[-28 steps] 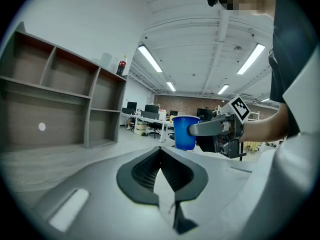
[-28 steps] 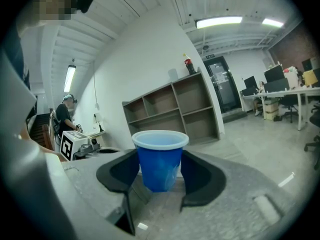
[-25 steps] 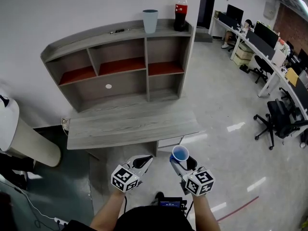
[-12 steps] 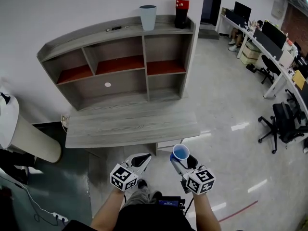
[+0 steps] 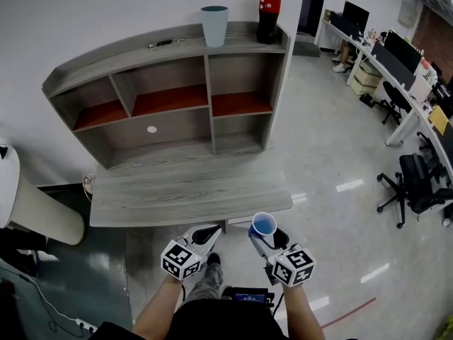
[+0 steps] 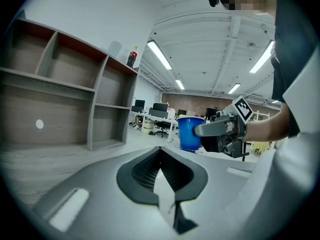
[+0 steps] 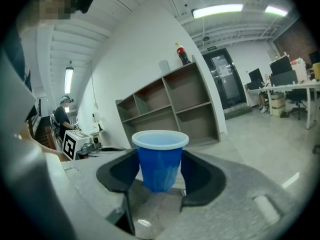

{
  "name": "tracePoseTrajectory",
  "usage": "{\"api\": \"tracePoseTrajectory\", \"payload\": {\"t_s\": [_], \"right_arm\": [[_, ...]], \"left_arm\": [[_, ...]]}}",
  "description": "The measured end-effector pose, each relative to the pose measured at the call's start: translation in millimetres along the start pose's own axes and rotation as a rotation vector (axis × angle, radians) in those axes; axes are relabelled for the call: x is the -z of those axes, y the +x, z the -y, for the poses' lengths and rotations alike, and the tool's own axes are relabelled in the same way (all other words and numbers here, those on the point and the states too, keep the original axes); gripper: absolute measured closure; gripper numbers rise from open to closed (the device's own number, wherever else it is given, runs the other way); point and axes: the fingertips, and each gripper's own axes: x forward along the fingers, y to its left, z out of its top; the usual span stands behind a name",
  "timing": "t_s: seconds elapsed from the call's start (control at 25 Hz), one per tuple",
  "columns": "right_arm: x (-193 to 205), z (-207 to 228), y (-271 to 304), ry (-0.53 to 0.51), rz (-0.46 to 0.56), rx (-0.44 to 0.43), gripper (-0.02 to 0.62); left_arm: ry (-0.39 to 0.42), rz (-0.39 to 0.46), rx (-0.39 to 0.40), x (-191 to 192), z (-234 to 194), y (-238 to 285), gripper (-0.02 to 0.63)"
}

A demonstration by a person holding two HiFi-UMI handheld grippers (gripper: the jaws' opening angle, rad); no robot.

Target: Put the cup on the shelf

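A blue cup (image 5: 263,226) stands upright between the jaws of my right gripper (image 5: 265,234), which is shut on its sides; the right gripper view shows the cup (image 7: 160,159) pressed by both black pads. My left gripper (image 5: 210,233) hangs beside it at the same height, shut and empty, its jaws meeting at a point (image 6: 160,151). From there the cup (image 6: 190,133) shows off to the right. The grey shelf unit (image 5: 170,101) with red-lined compartments stands on a grey desk (image 5: 187,190) ahead of both grippers, past the desk's front edge.
On the shelf's top board stand a grey cup (image 5: 214,25) and a cola bottle (image 5: 267,14). A white cylinder (image 5: 28,204) lies left of the desk. Office desks with monitors (image 5: 396,55) and a black chair (image 5: 414,179) fill the right side, across a glossy floor.
The view has shifted a little toward the desk, and the shelf sits slightly further left. Both grippers keep their pose, and the blue cup stays held.
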Motion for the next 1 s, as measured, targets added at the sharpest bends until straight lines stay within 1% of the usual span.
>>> {"api": "tracePoseTrajectory", "payload": {"t_s": [0.16,0.52,0.84,1.0], "right_arm": [[-14.7,14.4,18.5,-0.004,0.007,0.018,0.336],[-48.5,32.7,66.7,-0.011,0.030,0.046,0.336],[-69.1,43.6,110.7,-0.013,0.040,0.066,0.336],[-77.8,49.3,129.9,-0.014,0.040,0.086,0.336]], "left_arm": [[-0.009,0.005,0.032,-9.6,-15.0,18.7,0.604],[0.010,-0.004,0.074,-31.2,-62.7,49.5,0.604],[0.028,-0.029,0.091,-42.8,-108.8,69.8,0.604],[0.035,-0.032,0.114,-49.1,-127.0,78.3,0.604]]}}
